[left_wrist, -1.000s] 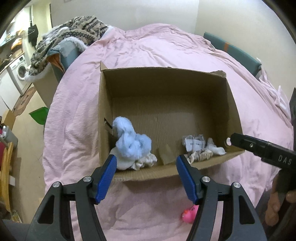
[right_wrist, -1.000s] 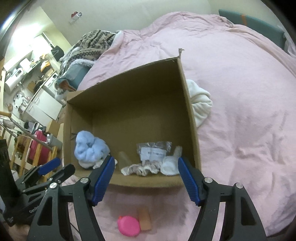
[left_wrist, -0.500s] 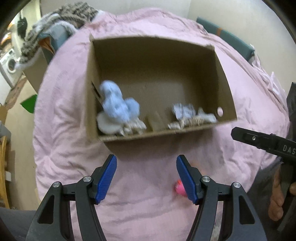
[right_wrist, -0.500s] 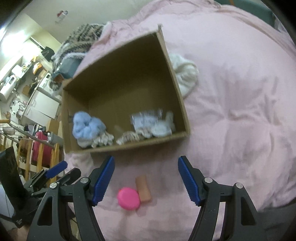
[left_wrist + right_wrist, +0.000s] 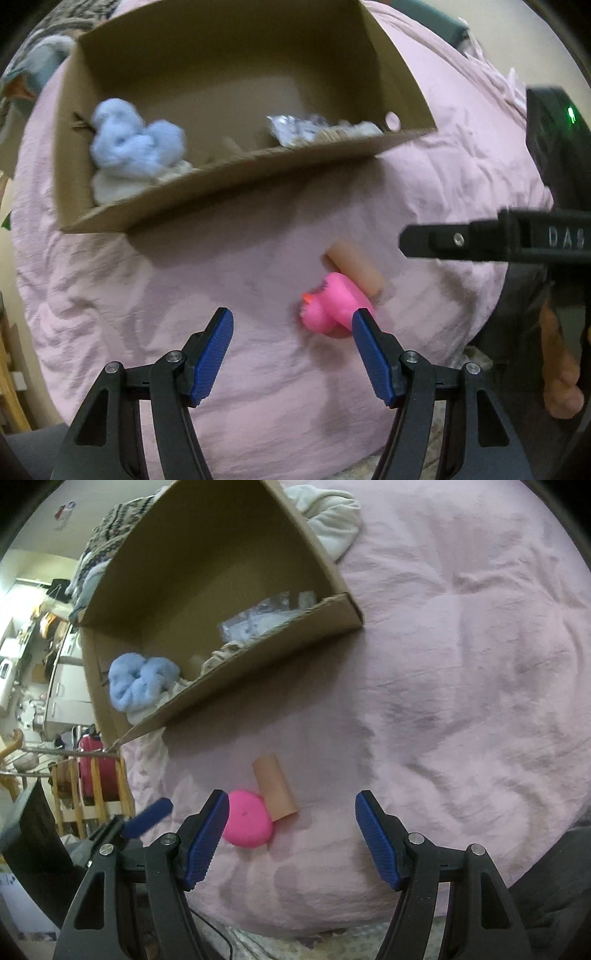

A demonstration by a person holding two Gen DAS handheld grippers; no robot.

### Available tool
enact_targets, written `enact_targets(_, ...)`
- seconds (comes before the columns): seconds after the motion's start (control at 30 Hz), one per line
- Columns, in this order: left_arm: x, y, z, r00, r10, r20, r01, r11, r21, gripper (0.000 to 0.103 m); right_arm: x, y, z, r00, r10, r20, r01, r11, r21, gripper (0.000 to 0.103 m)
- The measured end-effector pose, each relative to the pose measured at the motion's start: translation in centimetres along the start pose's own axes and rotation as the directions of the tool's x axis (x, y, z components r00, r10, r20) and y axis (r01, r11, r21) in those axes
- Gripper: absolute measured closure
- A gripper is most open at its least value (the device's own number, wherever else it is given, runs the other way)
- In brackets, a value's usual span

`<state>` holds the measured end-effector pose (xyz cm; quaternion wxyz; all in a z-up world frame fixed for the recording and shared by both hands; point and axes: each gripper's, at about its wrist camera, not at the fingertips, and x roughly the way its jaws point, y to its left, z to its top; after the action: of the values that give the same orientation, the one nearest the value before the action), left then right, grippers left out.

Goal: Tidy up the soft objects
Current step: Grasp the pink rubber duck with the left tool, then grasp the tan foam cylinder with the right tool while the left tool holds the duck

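Observation:
A pink duck toy (image 5: pixel 330 306) (image 5: pixel 245 823) lies on the pink bedspread against a tan foam cylinder (image 5: pixel 354 264) (image 5: pixel 275 788), in front of an open cardboard box (image 5: pixel 236 173) (image 5: pixel 258 661). The box holds a light blue fluffy cloth (image 5: pixel 133 142) (image 5: pixel 142 681), a beige cloth and a clear plastic packet (image 5: pixel 295 127) (image 5: pixel 258 622). My left gripper (image 5: pixel 291 356) is open and empty, just short of the duck. My right gripper (image 5: pixel 291 836) is open and empty, its left pad beside the duck; it shows as a black bar in the left wrist view (image 5: pixel 480 242).
A white cloth (image 5: pixel 332 517) lies on the bedspread (image 5: pixel 461 664) behind the box's right side. A patterned blanket (image 5: pixel 110 528) is heaped at the far left. The bed's left edge drops to a wooden rack and red suitcase (image 5: pixel 92 768).
Both grippers have pulled back from the box and lowered toward the near bedspread. The pink duck and tan cylinder now lie close ahead of the pads. Both jaws stay open.

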<state>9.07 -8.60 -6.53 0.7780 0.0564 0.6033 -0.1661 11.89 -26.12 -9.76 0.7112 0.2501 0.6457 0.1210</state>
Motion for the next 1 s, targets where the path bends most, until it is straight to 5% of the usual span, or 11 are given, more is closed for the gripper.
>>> enact_targets(0.27,2.5,-2.0,0.6,0.999,-0.026,-0.034,0.028,0.998,0.052,0.039,0.1,-0.5,0.5,1.000,-0.001,0.001,0.001,1.000,0.026,0.028)
enact_targets(0.33,2.9,-2.1,0.7,0.999,-0.039,-0.030,0.041,0.997,0.059,0.054,0.1,-0.7,0.6,1.000,-0.002,0.002,0.002,0.999,0.034,0.028)
enact_targets(0.43,3.0,-1.8,0.8,0.998,-0.062,-0.032,0.063,0.997,0.040,0.055,0.1,-1.0,0.7,1.000,-0.003,-0.003,0.003,0.999,0.038,0.028)
enact_targets(0.7,1.4,2.2,0.3,0.999,0.033,-0.036,-0.036,0.994,-0.106,0.056,0.5,-0.5,0.7,1.000,-0.006,-0.023,0.006,1.000,0.005,0.028)
enact_targets(1.0,-0.4,6.6,-0.4,0.990,0.139,-0.022,-0.139,0.946,-0.292,0.056,2.3,2.6,0.3,0.995,-0.094,-0.044,0.087,0.984,-0.154,0.028)
